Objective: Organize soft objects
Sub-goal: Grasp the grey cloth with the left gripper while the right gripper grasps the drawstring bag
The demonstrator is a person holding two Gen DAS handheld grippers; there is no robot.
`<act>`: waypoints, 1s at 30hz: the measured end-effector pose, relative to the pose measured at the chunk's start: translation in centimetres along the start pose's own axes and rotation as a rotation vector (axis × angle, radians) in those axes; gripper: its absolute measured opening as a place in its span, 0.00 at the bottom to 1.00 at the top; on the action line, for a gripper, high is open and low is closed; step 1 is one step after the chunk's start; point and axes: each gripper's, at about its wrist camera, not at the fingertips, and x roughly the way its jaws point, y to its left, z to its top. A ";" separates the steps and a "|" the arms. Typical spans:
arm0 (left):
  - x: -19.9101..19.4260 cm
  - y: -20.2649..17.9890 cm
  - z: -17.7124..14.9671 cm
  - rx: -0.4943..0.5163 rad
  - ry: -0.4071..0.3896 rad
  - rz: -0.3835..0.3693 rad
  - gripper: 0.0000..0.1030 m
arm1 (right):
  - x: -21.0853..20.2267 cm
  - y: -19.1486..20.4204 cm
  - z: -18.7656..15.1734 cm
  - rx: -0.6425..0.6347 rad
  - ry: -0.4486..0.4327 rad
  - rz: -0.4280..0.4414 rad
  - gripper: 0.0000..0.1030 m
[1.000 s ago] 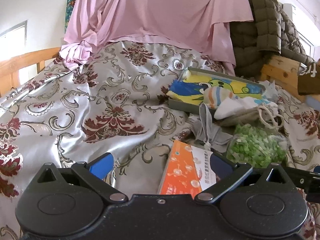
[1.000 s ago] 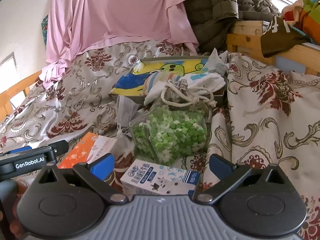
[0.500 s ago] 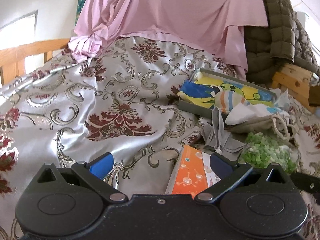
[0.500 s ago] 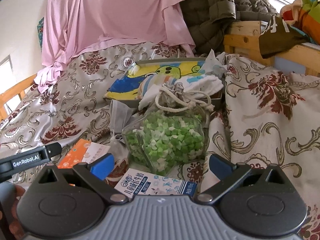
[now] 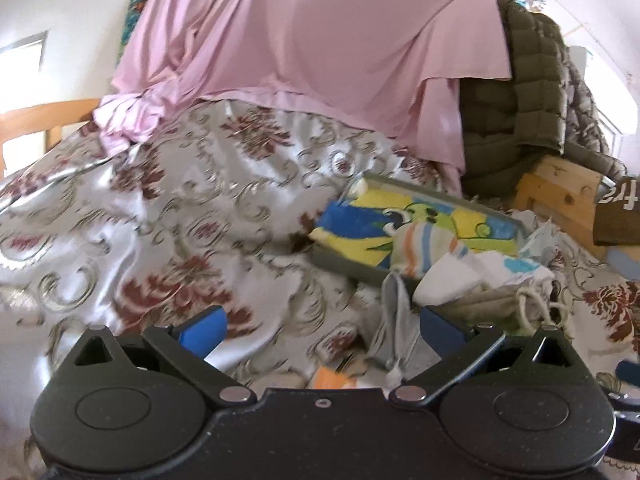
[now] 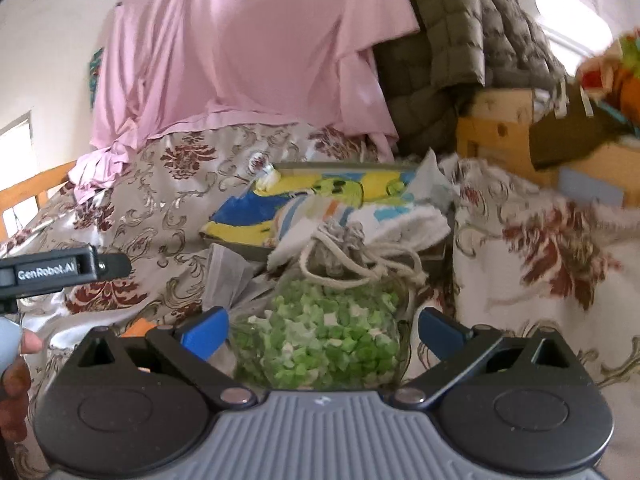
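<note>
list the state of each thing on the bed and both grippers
left gripper: open, empty
right gripper: open, bag between the fingers, not clamped
clear bag of green pieces: lying on the bedspread
drawstring pouch: cinched shut
grey tray: holding a cartoon cloth
striped cloth: crumpled on the tray's edge

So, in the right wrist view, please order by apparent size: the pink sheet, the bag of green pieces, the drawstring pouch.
1. pink sheet, largest by far.
2. bag of green pieces, though nearness to the camera enlarges it.
3. drawstring pouch, smallest.
</note>
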 end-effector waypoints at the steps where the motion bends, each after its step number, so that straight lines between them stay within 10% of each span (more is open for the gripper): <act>1: 0.2 -0.1 0.1 0.005 -0.002 -0.009 0.99 | 0.1 -0.2 0.0 0.020 0.007 0.002 1.00; 30: 11.5 -1.5 3.1 0.093 0.175 -0.272 0.97 | 6.3 -2.4 2.1 -0.038 -0.069 0.013 1.00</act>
